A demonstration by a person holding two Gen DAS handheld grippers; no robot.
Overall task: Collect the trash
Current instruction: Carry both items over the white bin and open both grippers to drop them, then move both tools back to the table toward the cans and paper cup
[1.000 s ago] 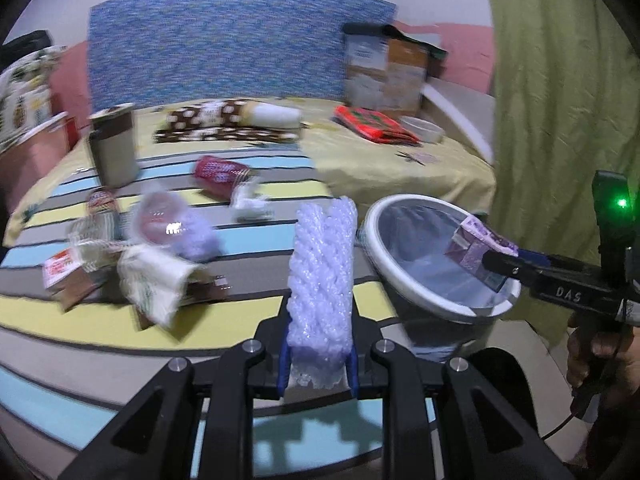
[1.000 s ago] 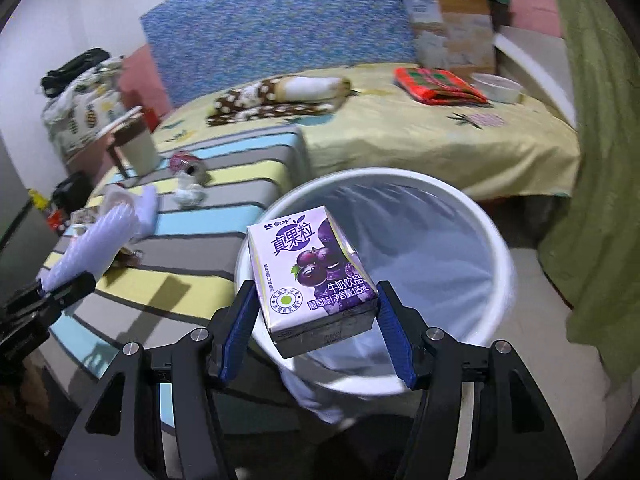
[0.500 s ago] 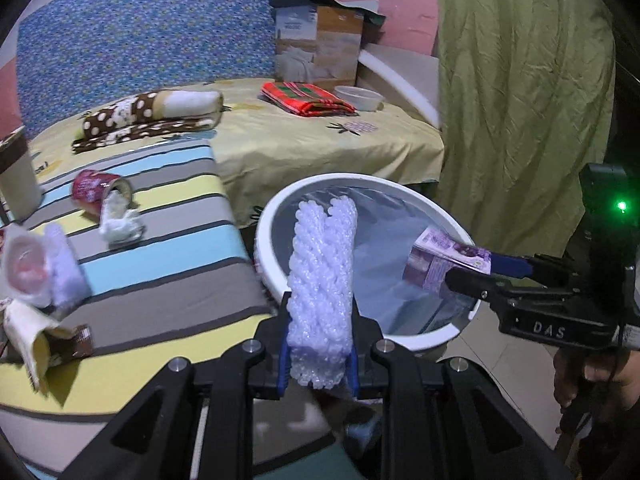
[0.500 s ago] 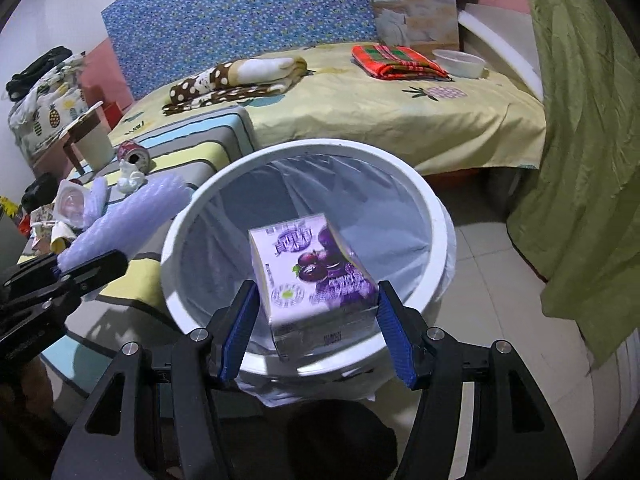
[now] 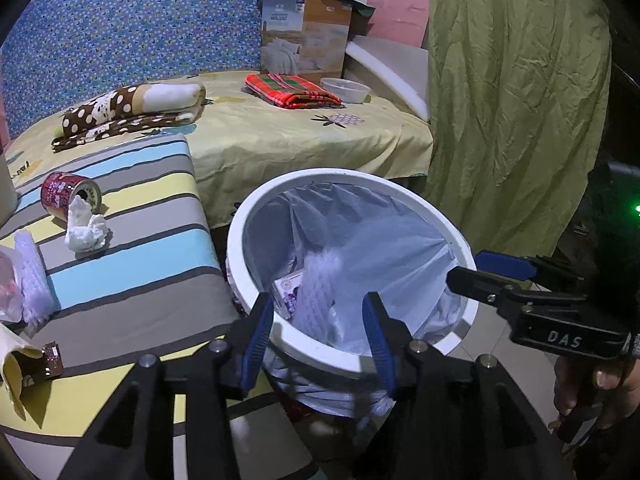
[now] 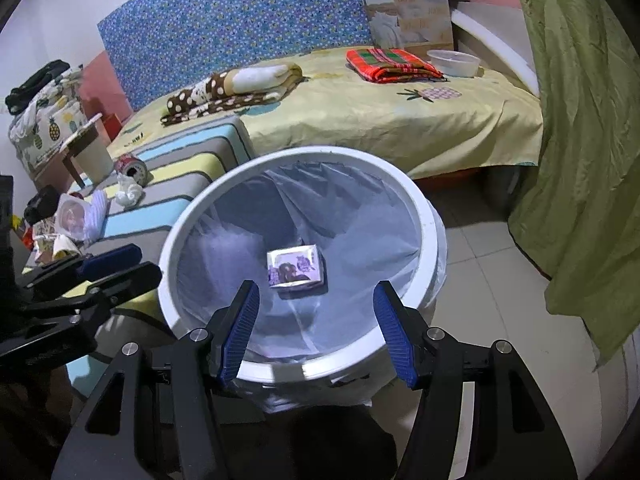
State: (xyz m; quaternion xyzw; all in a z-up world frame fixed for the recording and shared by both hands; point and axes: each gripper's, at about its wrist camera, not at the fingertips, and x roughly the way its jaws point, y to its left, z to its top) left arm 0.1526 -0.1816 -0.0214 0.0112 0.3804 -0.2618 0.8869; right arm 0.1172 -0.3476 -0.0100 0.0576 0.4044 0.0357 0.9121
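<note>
A white trash bin (image 5: 256, 216) with a pale liner stands by the striped bed (image 5: 120, 248); it also shows in the right wrist view (image 6: 432, 236). My left gripper (image 5: 318, 322) is open over the bin's near rim. A blurred white bubble-wrap roll (image 5: 320, 292) is in mid-fall inside the bin, beside a purple juice carton (image 5: 286, 294). My right gripper (image 6: 316, 318) is open above the bin, with the carton (image 6: 296, 270) loose inside below it. On the bed lie a red can (image 5: 66, 196), a crumpled tissue (image 5: 86, 226) and more wrappers (image 5: 24, 276).
A green curtain (image 5: 512, 100) hangs right of the bin. On the yellow bedsheet lie a dotted blanket (image 5: 132, 108), a red plaid cloth (image 5: 292, 90), a plastic bowl (image 5: 346, 90) and a cardboard box (image 5: 306, 32). Tiled floor (image 6: 500, 300) surrounds the bin.
Both grippers opened over the bin. The bubble-wrap roll left my left gripper and the juice carton left my right gripper; both dropped into the bin.
</note>
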